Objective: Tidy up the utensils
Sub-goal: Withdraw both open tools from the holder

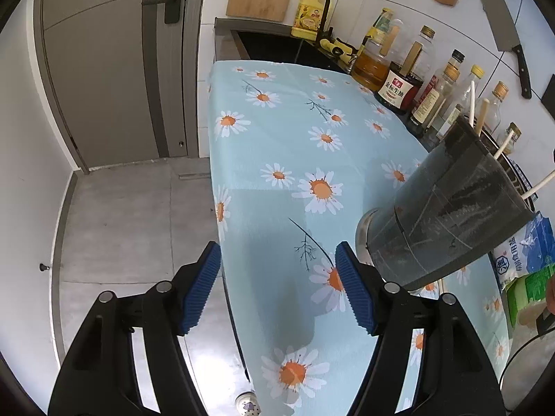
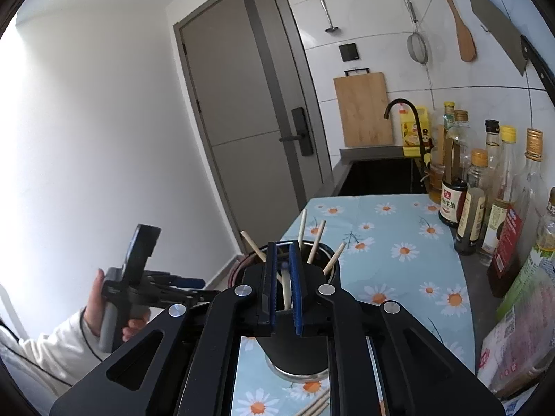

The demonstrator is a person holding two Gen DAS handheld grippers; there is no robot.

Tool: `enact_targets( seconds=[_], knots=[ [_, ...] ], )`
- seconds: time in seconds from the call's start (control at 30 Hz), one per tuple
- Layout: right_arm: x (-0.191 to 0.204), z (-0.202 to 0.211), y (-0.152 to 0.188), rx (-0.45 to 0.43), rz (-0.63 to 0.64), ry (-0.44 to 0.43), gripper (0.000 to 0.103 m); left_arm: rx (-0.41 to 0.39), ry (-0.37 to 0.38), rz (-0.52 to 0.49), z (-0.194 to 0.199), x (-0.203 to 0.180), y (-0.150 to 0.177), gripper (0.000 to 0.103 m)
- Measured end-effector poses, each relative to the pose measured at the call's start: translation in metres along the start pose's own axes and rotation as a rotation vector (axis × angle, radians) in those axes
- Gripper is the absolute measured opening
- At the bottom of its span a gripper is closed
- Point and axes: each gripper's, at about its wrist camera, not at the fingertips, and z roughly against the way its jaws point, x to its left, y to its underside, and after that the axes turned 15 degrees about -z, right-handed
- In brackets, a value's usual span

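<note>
Desk: a counter [image 1: 277,145] draped with a pale blue daisy cloth, running toward a dark sink [image 2: 378,176] with a black tap [image 2: 402,111].
Holder: a dark cylindrical cup [image 2: 295,350] on a steel base, standing on the cloth near the desk's front edge; in the left wrist view it [image 1: 447,218] sat right of the left tongs and apart from them.
Chopsticks: pale wooden sticks [image 2: 316,241] stood in the holder, leaning outward at different angles; more [image 2: 312,407] lay flat on the cloth in front of the holder.
Left tongs [image 1: 277,287]: jaws stood wide with nothing between the blue pads, pointed down over the desk's left edge; seen from the right wrist view held in a hand [image 2: 104,308] in a white sleeve, off to the left of the holder.
Right tongs [image 2: 282,284]: directly above the holder's mouth, jaws parted only a little; one chopstick [image 2: 286,291] stood in the narrow gap; whether the pads pressed on it could not be told.
Bottles: a row of oil and sauce bottles [image 2: 485,201] along the wall side of the desk.
Wall: a cutting board [image 2: 362,109], a wooden spatula [image 2: 458,24], a cleaver [image 2: 496,24], a strainer [image 2: 416,46].
Packets: food packets [image 2: 520,319] at the desk's right end.
Door: grey, with a dark handle [image 2: 298,135], left of the sink.
</note>
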Motion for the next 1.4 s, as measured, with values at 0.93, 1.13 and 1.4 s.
enact_targets(
  seconds=[0.93,1.13,1.4],
  knots=[
    [0.011,0.052,0.034,-0.047,-0.021,0.174,0.089,-0.046,-0.032,0.038,0.068,-0.015,0.045,0.083],
    [0.007,0.048,0.058,0.008,-0.01,0.258,0.089,-0.027,-0.017,0.016,0.065,-0.027,0.051,0.083],
    [-0.008,0.03,0.1,0.136,-0.038,0.329,0.089,0.017,0.02,-0.022,0.048,-0.046,0.053,0.084]
  ],
)
